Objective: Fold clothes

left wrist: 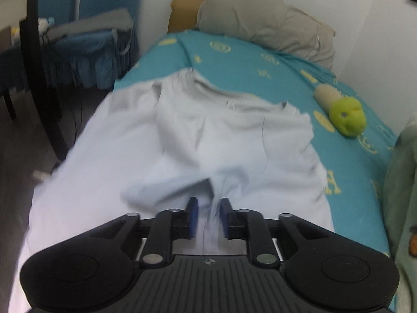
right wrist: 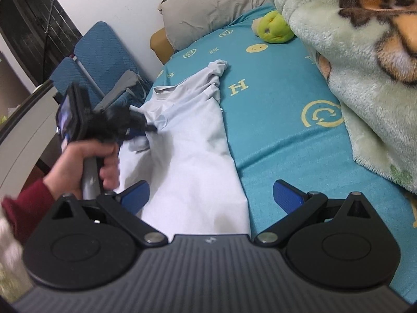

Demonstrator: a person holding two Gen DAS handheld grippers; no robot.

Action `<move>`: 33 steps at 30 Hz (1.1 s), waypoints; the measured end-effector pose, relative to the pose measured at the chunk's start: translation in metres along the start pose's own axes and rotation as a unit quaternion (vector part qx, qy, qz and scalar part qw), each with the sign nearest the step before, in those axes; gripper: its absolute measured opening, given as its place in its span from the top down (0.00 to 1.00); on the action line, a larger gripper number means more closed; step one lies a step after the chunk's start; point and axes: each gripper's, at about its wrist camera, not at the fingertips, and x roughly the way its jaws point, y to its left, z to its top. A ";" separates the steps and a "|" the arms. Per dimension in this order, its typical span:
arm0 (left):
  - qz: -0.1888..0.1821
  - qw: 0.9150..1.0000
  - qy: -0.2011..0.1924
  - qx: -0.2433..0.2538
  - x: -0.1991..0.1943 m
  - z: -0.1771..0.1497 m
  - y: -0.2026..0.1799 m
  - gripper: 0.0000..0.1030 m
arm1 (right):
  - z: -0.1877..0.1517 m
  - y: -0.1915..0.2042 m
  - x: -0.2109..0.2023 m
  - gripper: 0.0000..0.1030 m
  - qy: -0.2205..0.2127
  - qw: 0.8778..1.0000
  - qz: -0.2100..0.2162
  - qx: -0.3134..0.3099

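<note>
— So how far along is the pale blue cotton shirt?

— Barely begun: it lies rumpled along the teal patterned bedsheet's left side. The left gripper stands slightly parted with cloth between; the right gripper gapes empty at the near hem.

Left gripper: blue pads narrowly parted, a pleat of pale cloth running up between them; contact with the pads not discernible through blur. Left hand, red-sleeved, wrapped around the grey handle, gripper angled downward. Right gripper: jaws spread wide, blue fingertips well apart, nothing clamped between them.
</note>
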 end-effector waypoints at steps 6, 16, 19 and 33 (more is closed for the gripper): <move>-0.080 0.994 0.066 -0.044 -0.075 -0.073 0.030 0.68 | 0.002 0.003 -0.007 0.00 -0.012 1.000 0.003 -0.009; -0.165 0.969 0.170 -0.065 -0.172 -0.201 0.026 0.58 | 0.002 0.017 -0.041 0.00 -0.046 0.999 0.009 -0.018; -0.166 0.967 0.185 -0.053 -0.174 -0.220 0.022 0.61 | -0.001 0.020 -0.052 0.00 -0.054 0.998 0.007 -0.019; -0.106 0.982 0.157 0.026 -0.221 -0.228 0.014 0.75 | -0.009 0.032 -0.062 0.00 -0.055 0.997 -0.005 -0.062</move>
